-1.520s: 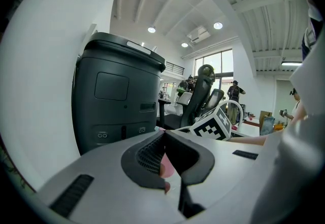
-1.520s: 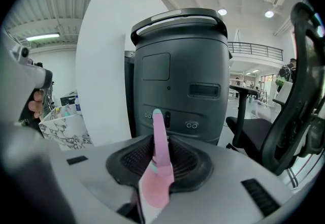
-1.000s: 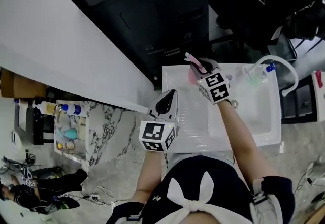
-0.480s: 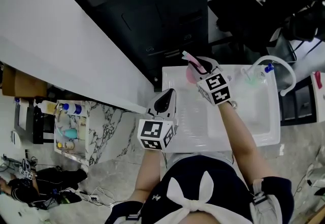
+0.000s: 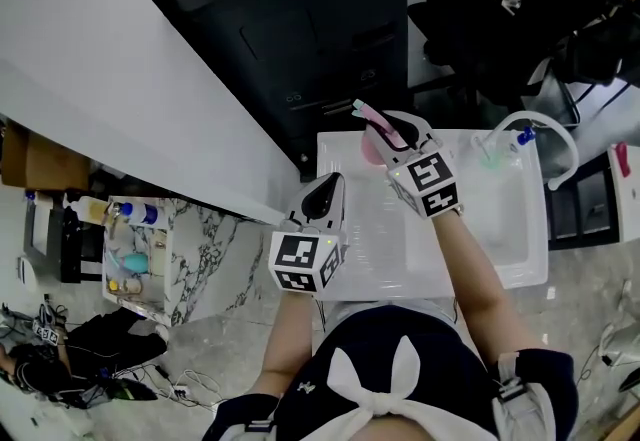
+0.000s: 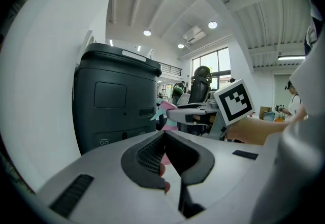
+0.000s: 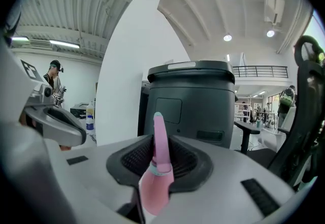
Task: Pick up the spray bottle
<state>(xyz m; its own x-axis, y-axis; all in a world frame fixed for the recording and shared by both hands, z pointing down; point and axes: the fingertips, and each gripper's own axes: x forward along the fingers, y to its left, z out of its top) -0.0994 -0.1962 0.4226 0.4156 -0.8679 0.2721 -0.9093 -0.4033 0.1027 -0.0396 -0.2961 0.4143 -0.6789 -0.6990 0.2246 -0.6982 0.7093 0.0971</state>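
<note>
My right gripper (image 5: pixel 395 129) is clamped on the pink spray bottle (image 5: pixel 370 144), with its pads against the narrow upper part near the collar. The bottle is over the far edge of the white tabletop (image 5: pixel 370 249). Its nozzle points away from me, and I judge it to be off the surface rather than resting on it. My left gripper (image 5: pixel 328 197) has its jaws together and holds nothing. It sits near my side of the tabletop, just beside the right one.

The main risk is the grip itself. The jaws hold a slim, smooth neck while the heavier body hangs nearer the camera, so the bottle could pivot between the pads or slide out if I tilt or jerk. Squeezing harder might press the trigger and spray. I cannot tell how full the bottle is.

A tall black bin (image 5: pixel 300 29) stands right behind the tabletop edge, directly ahead of the nozzle, and a push forward would knock the bottle against it. To the right are a basin (image 5: pixel 515 229) and a curved white faucet (image 5: pixel 560 134), well apart from the bottle but within a wide swing. A white wall (image 5: pixel 100 79) runs along the left. The left gripper is the closest obstacle if I bring the bottle back toward me.
</note>
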